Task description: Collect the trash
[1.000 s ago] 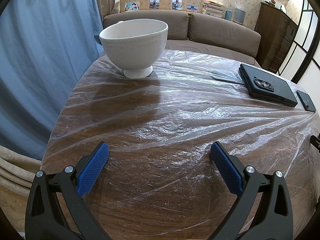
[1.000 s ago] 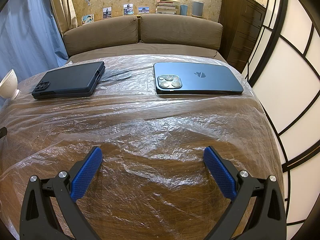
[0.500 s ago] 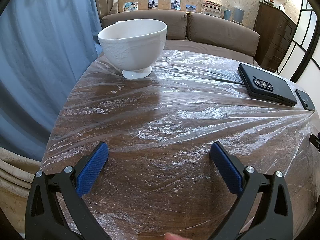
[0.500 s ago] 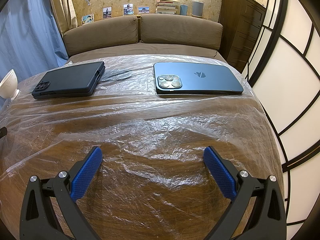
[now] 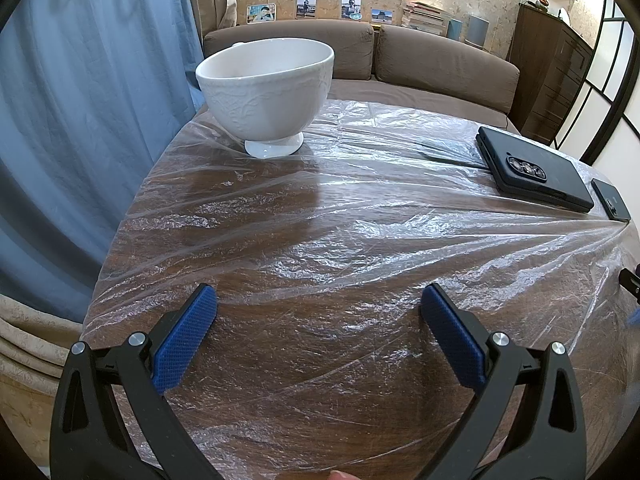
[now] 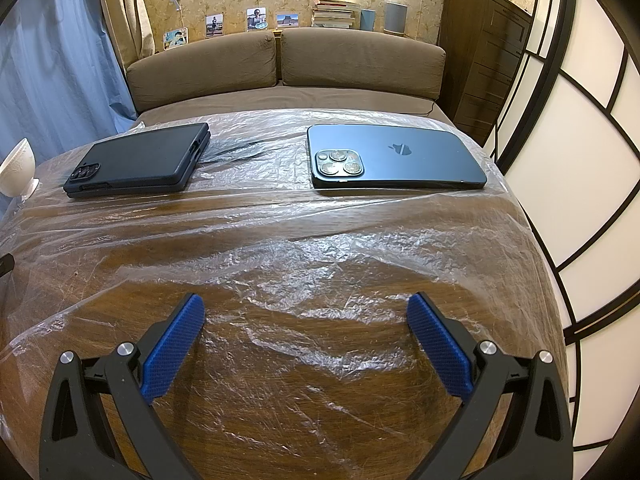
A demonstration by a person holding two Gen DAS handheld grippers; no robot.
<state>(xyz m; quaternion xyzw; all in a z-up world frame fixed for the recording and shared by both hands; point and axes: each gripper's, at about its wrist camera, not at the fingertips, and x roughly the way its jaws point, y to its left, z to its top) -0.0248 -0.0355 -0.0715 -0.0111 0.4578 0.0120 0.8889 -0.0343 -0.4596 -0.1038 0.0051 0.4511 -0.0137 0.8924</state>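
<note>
White bowl on plastic sheet — upright

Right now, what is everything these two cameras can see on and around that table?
Plastic sheet: one, clear and wrinkled, spread over the table top.
Table: one, dark brown wood, under the sheet.
Bowl: one, white, footed, upright at the far left of the table.
Cased phone: one, black, lying flat at the far side, camera side up.
Blue phone: one, dark blue, flat, to the right of the black one, apart from it.
Sofa: one, brown, behind the table.
Curtain: blue, on the left.
Cabinet: dark wood, far right.
Books: a stack on the ledge behind the sofa.
Left tool: black with blue pads, open, empty.
Right tool: the same, open, empty.
</note>
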